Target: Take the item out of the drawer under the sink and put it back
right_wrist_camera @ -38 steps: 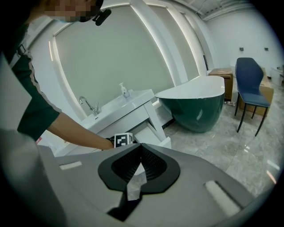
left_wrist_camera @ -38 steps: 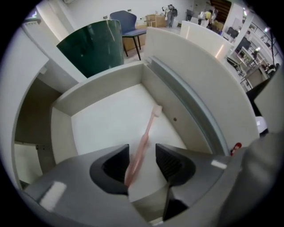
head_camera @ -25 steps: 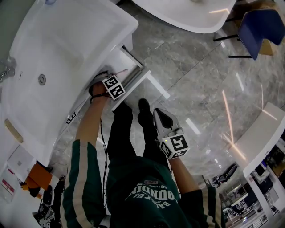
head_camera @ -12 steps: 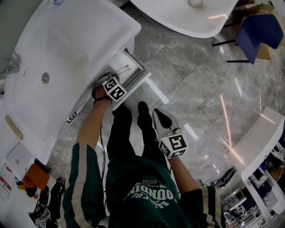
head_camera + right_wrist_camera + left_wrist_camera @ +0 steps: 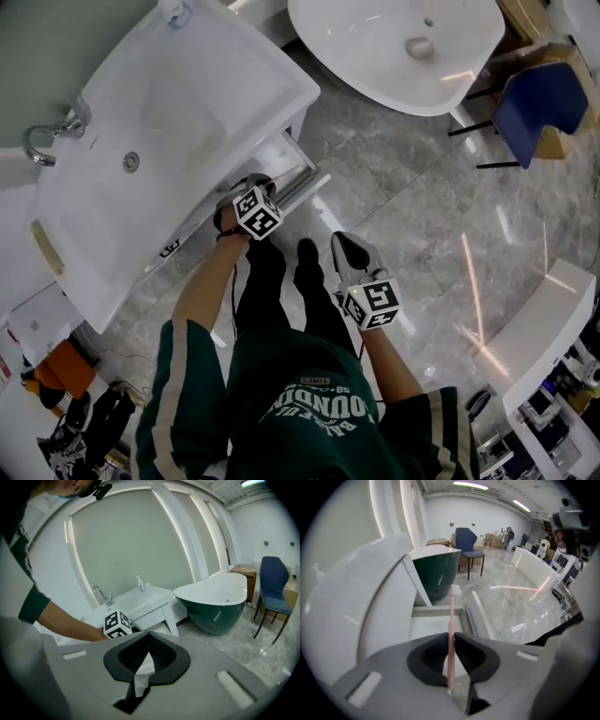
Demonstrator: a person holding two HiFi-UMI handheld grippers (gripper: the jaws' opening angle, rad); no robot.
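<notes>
pink toothbrush (image 5: 452,620), seemingly over open drawer (image 5: 438,612)

The floor (image 5: 403,178) is laid with polished grey marble slabs, on which streaks of light are reflected. A white sink (image 5: 234,66) is set against a pale wall. Beside it is placed a freestanding bathtub (image 5: 220,604), white inside and dark green outside. A blue chair (image 5: 274,585) on dark legs is stood near cardboard boxes (image 5: 243,571). The wall panels (image 5: 136,541) are framed by lit white strips, and tube lamps (image 5: 471,485) are mounted on the ceiling.
</notes>
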